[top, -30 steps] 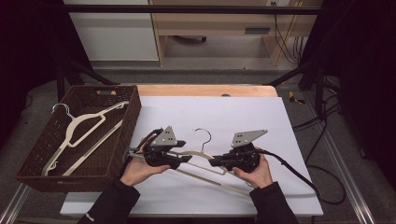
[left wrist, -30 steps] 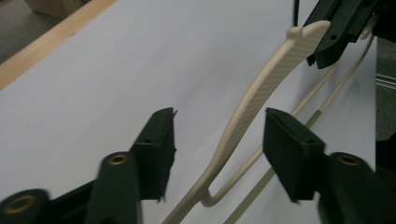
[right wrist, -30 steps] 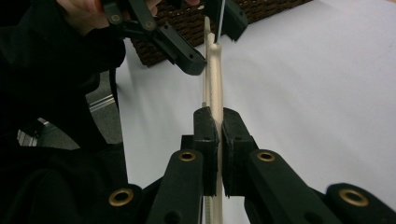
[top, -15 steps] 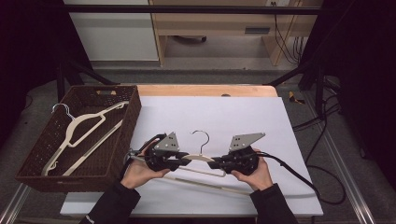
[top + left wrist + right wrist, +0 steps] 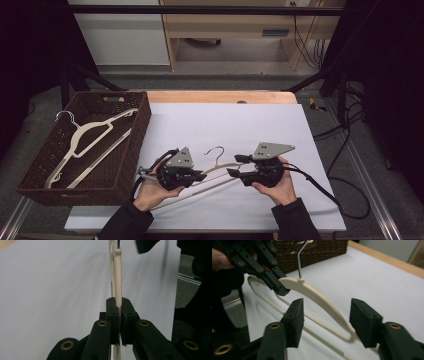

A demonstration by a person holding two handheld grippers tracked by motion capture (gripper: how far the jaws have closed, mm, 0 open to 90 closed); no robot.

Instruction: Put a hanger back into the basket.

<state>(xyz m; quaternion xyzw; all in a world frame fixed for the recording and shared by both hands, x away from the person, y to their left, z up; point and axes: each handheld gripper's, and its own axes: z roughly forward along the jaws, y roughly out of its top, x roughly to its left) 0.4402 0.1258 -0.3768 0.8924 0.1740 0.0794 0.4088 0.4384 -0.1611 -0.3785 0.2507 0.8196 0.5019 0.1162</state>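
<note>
The left hand-held gripper [image 5: 200, 175] is clamped on the cream hanger [image 5: 220, 172] just left of its metal hook [image 5: 216, 152], and now carries it alone. The right hand-held gripper [image 5: 234, 167], which pinched the hanger's right shoulder half a second ago, has let go; its jaws stand wide apart astride that shoulder [image 5: 329, 308]. Release likely frees the left hand to swing the hanger toward the wicker basket [image 5: 132, 165], where another hanger [image 5: 87, 142] already lies. The held hanger sits right of the basket, just over the desk [image 5: 260, 125], long axis across the desk, hook pointing away from the person.
</note>
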